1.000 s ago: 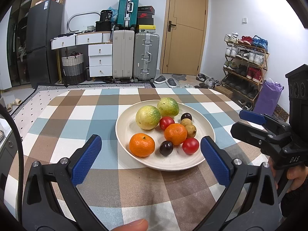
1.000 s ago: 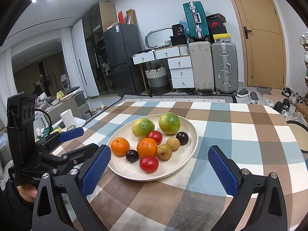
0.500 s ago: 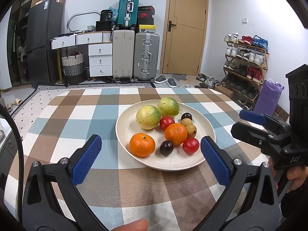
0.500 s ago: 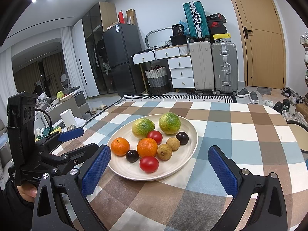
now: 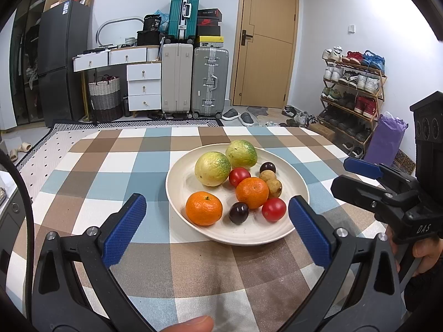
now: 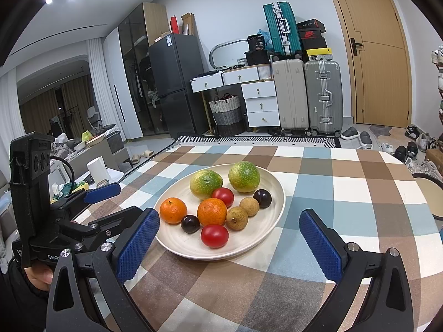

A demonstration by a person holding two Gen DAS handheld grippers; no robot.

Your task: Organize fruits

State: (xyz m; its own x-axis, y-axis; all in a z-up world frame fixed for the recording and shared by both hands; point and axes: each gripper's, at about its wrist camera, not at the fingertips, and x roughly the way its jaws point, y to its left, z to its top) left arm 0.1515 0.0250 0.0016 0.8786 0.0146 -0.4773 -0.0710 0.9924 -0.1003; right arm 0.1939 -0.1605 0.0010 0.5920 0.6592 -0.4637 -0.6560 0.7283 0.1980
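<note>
Fruit on plate (image 5: 299, 185), lying ahead of both grippers: left gripper (image 5: 217, 225) and right gripper (image 6: 229, 244) spread wide, empty, above tablecloth (image 5: 110, 166).

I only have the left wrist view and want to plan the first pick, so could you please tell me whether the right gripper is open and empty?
Observer: Yes. In the right wrist view the right gripper is wide open, with nothing between its blue pads, short of the plate.
Operator: Thank you. Is there anything to the plate's right, where that gripper blocks my view?
Observer: A dark-rimmed beige round object shows at the table's right edge. I cannot tell whether it is on the table or beside it.
</note>
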